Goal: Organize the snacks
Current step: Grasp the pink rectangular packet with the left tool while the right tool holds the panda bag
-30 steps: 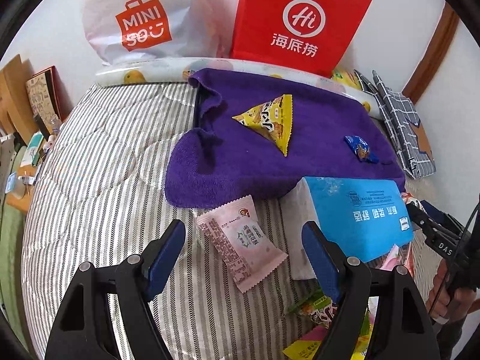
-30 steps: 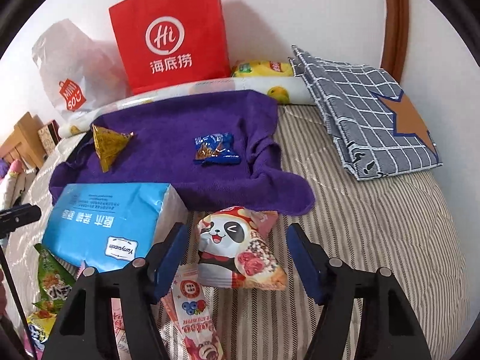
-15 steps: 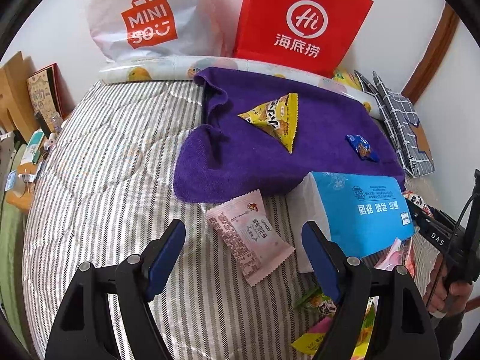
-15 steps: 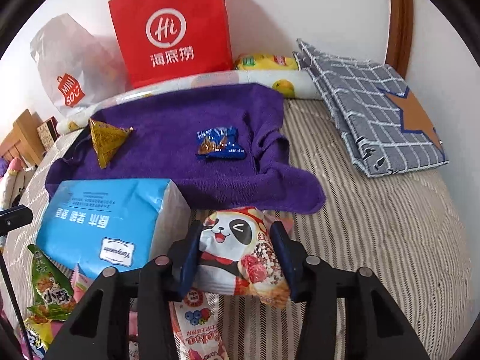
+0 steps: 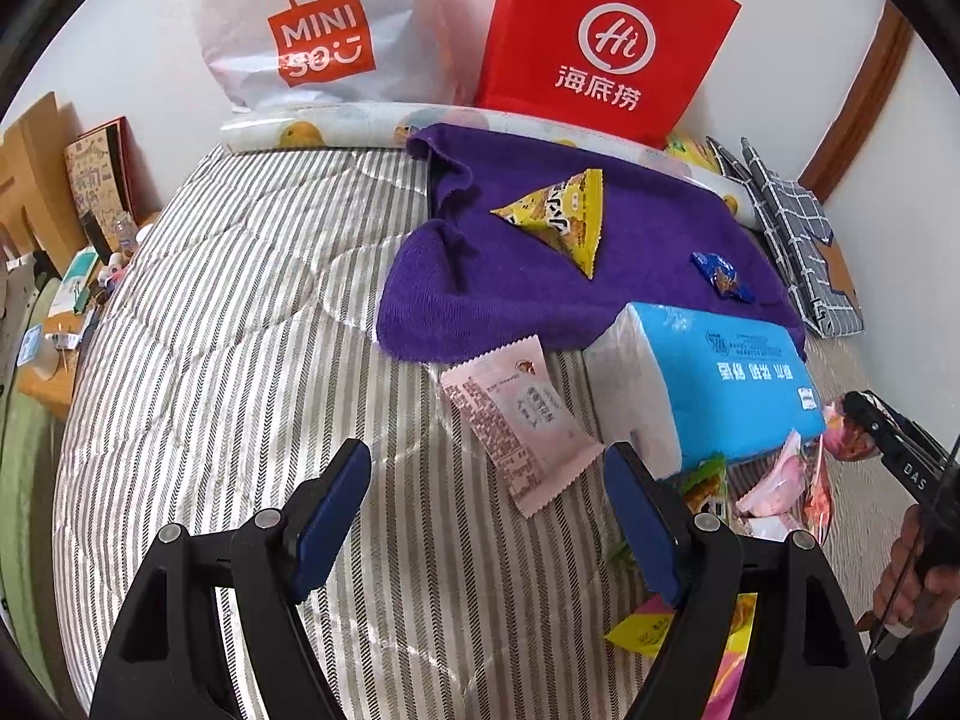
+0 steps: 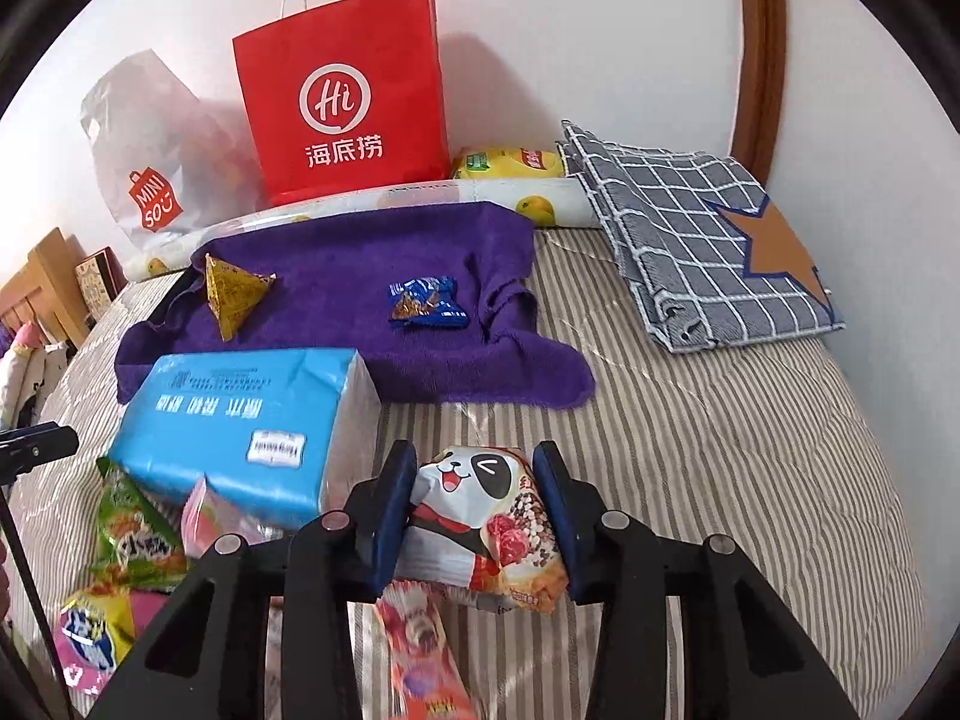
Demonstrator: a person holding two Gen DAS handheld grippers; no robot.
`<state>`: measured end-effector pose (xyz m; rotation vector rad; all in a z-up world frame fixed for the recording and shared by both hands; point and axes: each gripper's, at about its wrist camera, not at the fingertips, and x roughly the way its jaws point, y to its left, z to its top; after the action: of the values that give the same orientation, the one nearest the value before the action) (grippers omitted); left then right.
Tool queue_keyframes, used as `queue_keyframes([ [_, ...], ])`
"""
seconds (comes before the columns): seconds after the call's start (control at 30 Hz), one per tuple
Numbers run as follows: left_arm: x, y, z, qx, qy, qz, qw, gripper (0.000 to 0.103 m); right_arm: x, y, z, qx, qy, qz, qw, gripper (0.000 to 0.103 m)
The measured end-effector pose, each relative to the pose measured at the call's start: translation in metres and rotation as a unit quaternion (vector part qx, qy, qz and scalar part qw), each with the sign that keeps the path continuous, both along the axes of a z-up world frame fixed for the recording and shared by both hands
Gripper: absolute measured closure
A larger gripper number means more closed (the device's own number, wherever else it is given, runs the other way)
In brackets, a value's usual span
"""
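Both wrist cameras are looking steeply down along their fingers, close above the striped bed [image 5: 228,324], sharing the purple towel [image 5: 630,252] [image 6: 360,312].

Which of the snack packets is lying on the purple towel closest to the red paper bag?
The yellow triangular packet; the small blue packet lies nearer the towel's front edge.

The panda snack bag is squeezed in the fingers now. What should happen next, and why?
Probably lift the puffy panda-print snack bag and carry it to the purple towel. The right gripper fingers are closing on both its sides, and two snacks already lie there.
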<state>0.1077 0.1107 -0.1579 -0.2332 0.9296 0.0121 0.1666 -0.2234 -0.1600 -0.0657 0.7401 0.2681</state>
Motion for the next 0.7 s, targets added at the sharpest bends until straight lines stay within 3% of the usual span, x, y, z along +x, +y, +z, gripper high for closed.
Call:
queue_keyframes([
  [0.5, 0.028, -0.002, -0.031, -0.03, 0.045, 0.024, 0.9982, 0.024, -0.02, -0.017, 0.0, 0.012, -0.004, -0.013, 1.0, 0.064],
  [0.7, 0.04, -0.003, -0.037, -0.043, 0.041, 0.026, 0.9979, 0.024, -0.017, -0.022, -0.005, 0.011, 0.002, -0.02, 1.0, 0.064],
])
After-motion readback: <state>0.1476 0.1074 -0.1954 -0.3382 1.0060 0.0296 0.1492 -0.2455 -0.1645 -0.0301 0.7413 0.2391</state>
